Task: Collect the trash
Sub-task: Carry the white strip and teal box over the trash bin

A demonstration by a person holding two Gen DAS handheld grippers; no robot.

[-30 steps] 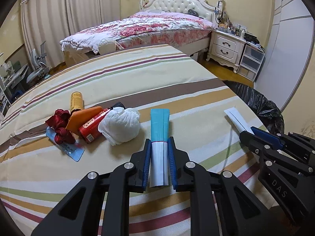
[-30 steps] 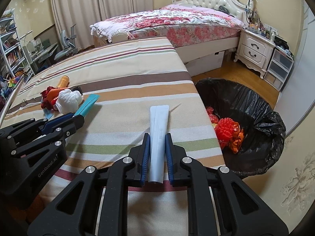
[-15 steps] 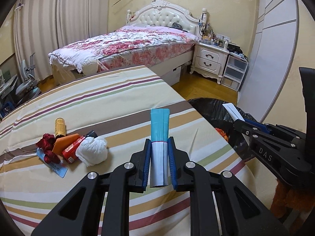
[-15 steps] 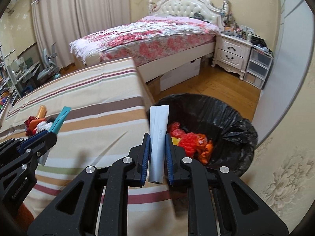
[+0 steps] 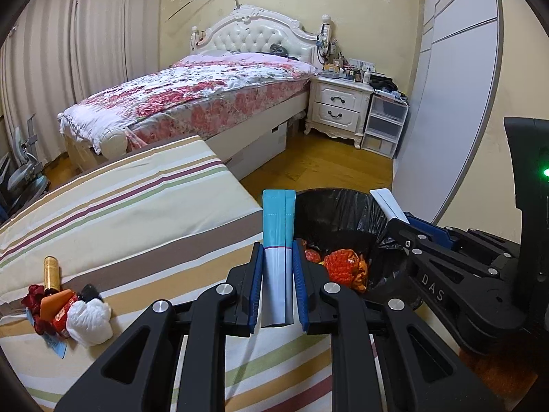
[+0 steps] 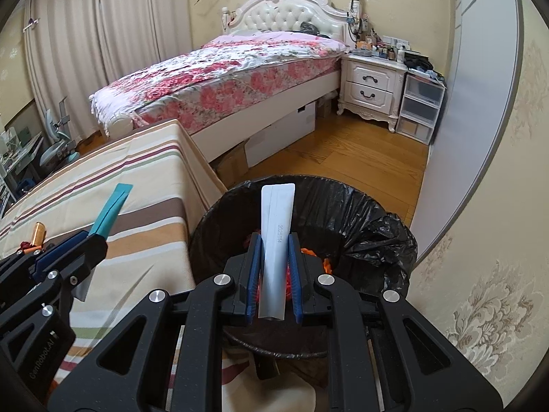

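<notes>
Worktop (image 5: 137, 213) cloth: cream with brown, maroon, green and tan stripes. Left packet (image 5: 278, 226) teal over white; right packet (image 6: 276, 226) plain white (small grey print). Bin liner (image 6: 360, 213) black, red-orange scraps (image 5: 345, 264) inside. Tongs black, blue pads (image 5: 255, 274). Bedspread (image 6: 233, 68) pink-red floral.

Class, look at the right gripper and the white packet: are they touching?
Touching. The right wrist view shows the right gripper with both blue pads pressed against the white packet, holding it over the trash bin.
</notes>
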